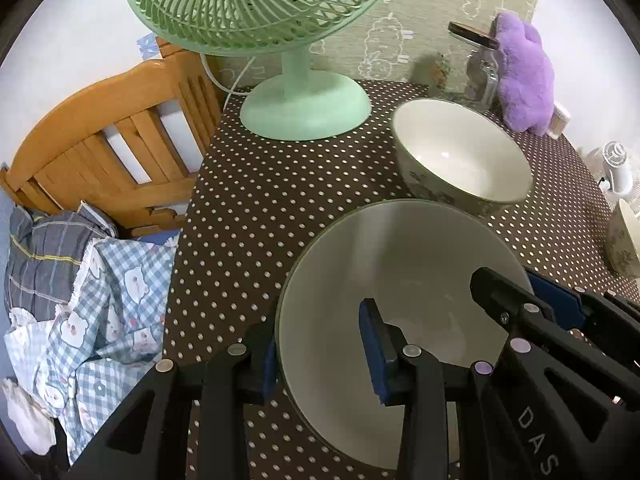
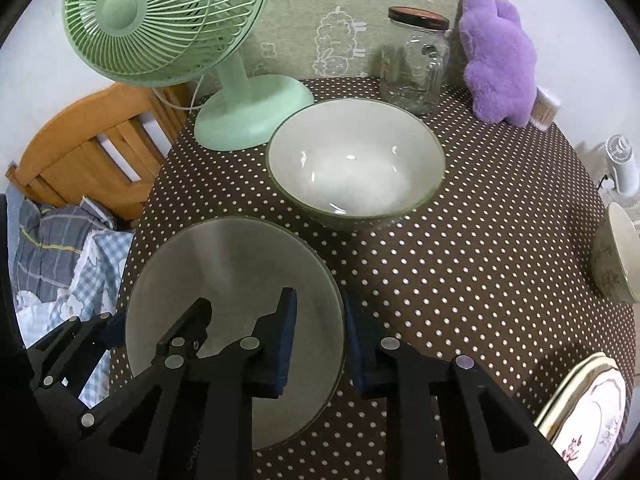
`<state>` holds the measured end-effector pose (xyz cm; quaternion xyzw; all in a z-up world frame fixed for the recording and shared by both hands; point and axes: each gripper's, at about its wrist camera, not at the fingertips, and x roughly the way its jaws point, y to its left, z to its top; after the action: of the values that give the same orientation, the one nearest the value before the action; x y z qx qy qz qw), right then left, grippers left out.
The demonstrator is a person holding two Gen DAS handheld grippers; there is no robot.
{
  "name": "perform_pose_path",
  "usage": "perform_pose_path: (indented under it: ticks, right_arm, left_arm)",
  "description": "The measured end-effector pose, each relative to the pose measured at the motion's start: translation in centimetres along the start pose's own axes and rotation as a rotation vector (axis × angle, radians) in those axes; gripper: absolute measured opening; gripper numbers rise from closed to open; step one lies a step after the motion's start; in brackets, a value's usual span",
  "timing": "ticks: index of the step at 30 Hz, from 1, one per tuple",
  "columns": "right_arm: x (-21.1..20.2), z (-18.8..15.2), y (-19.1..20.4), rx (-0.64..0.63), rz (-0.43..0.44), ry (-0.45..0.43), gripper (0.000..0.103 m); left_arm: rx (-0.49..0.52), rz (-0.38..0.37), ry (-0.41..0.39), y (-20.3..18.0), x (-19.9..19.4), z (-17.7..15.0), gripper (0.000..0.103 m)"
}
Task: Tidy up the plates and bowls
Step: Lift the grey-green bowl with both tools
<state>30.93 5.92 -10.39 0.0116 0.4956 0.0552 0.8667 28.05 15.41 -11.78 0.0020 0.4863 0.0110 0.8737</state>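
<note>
Left gripper [image 1: 320,360]: jaws closed on the left rim of the near bowl [image 1: 400,264], one blue pad outside the wall, the other inside. Grip appears firm; the wall fills the gap.

Right gripper [image 2: 320,344]: jaws closed on the right rim of the same bowl [image 2: 224,264], again one pad inside and one outside. In the left wrist view this gripper enters at lower right [image 1: 532,300], straddling the opposite side of the rim. Both grippers therefore hold one bowl, on opposing sides.

Location of the held bowl: lower centre of the left view, lower left of the right view, over the dotted surface [image 2: 440,280]. Whether its base is in contact with the surface cannot be determined.

Second bowl [image 2: 356,160]: upright, empty, above the held bowl in both views and just beside it, in front of the fan [image 2: 168,20] base. A third bowl [image 2: 616,256] lies tilted at the right edge. Plates [image 2: 588,412] are stacked at lower right of the right view. Jar [image 2: 416,64] and purple toy [image 2: 500,64] stand at upper right, clear of the work.

Assessment: the step in hand is the two-handed grasp of the near bowl, presumably for nesting it with the second bowl. The next move calls for both grippers rising evenly, keeping the rim level, then carrying upward in frame and centring over the second bowl before lowering. The fan base sits close; clearance there warrants care.
</note>
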Motion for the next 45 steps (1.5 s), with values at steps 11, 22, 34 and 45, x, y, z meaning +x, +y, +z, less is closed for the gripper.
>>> perform_pose_path:
  ticks: [11, 22, 34, 45]
  right_arm:
    - [-2.6, -2.0, -2.3, 0.029, -0.019, 0.006, 0.027]
    - [-6.1, -3.9, -5.2, 0.056, -0.020, -0.005, 0.027]
    - [-9.8, -7.0, -7.8, 0.062, -0.018, -0.022, 0.027]
    - [-10.8, -10.8, -9.7, 0.069, -0.016, -0.004, 0.027]
  left_arm:
    - [0.023, -0.017, 0.004, -2.5, -2.3, -1.2, 0.036]
    - [0.023, -0.022, -0.009, -5.0, -5.1, -2.5, 0.036]
    - [0.018, -0.018, -0.028, -7.7, -8.0, -5.6, 0.036]
    - [0.033, -0.018, -0.001, -9.6, -8.5, -8.8, 0.036]
